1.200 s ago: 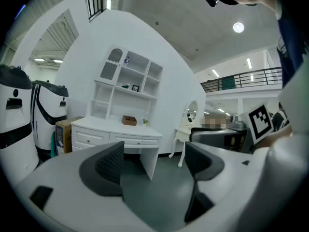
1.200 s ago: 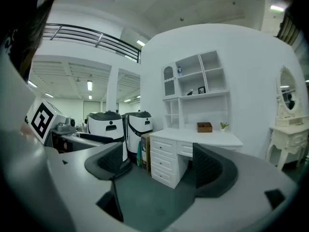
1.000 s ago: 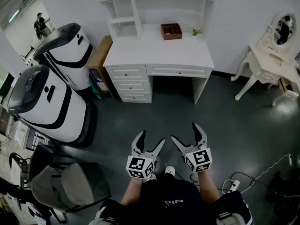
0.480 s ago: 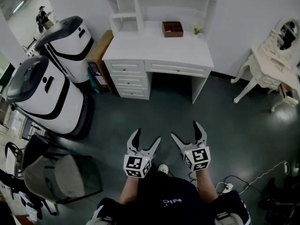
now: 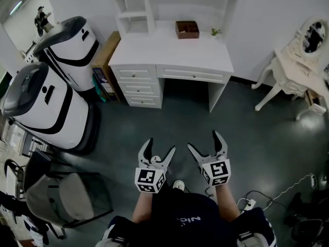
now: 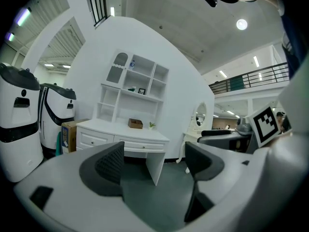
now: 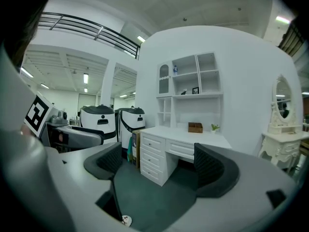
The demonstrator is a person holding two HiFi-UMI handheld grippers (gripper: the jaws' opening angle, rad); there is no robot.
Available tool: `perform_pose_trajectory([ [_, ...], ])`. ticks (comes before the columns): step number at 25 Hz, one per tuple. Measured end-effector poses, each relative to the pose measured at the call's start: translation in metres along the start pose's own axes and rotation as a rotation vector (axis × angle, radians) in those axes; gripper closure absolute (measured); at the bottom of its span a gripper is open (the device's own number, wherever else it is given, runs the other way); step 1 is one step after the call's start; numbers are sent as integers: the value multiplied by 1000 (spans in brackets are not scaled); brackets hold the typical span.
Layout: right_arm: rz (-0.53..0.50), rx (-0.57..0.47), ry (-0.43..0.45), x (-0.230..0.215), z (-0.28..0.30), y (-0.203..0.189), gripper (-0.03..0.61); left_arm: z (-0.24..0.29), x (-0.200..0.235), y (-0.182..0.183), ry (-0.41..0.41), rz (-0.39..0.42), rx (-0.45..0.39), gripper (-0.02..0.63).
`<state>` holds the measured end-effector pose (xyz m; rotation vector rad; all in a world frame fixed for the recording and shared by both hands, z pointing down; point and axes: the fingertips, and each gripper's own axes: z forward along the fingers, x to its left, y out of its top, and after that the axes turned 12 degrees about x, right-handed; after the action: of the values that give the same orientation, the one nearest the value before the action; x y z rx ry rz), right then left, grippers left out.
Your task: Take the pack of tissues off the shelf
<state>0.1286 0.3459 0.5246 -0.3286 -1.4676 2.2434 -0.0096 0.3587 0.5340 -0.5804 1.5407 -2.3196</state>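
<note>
Jaws stand apart and empty on both the left gripper (image 5: 160, 146) and the right gripper (image 5: 203, 142), held low over the dark floor (image 5: 257, 138) in front of the person, well apart from the white table (image 5: 169, 50) and the shelf unit (image 5: 134, 6) that rises from its back edge. A brown wooden box (image 5: 187, 29) and a small potted plant (image 5: 215, 33) sit on the tabletop. The pack of tissues cannot be picked out: the gripper views show only a few small items on the upper shelves, too small to name, so the pack is presumably among them. The task appears barely begun, with the whole approach ahead. Risks from here look plain. A cable (image 5: 288, 190) trails on the floor to the person's right and could catch a foot. At the shelves, a reach into a narrow compartment could knock neighbouring items down, and a loose grip on a soft pack could let it slip.
</note>
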Motion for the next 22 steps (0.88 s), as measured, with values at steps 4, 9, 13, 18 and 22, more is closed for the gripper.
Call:
perform_pose_trajectory([
  [4, 10, 10, -7, -2, 22, 4, 124, 16, 18, 6, -18, -2, 8, 238],
  [9, 0, 30, -26, -6, 60, 21, 123, 43, 57, 19, -33, -23, 22, 238],
  [13, 17, 43, -51, -16, 97, 37, 123, 73, 89, 36, -49, -11, 31, 238],
  [18, 16, 55, -83, -28, 150, 57, 123, 117, 126, 60, -98, 27, 36, 238],
  [22, 20, 71, -85, -24, 190, 72, 123, 143, 157, 81, -137, 53, 35, 238],
])
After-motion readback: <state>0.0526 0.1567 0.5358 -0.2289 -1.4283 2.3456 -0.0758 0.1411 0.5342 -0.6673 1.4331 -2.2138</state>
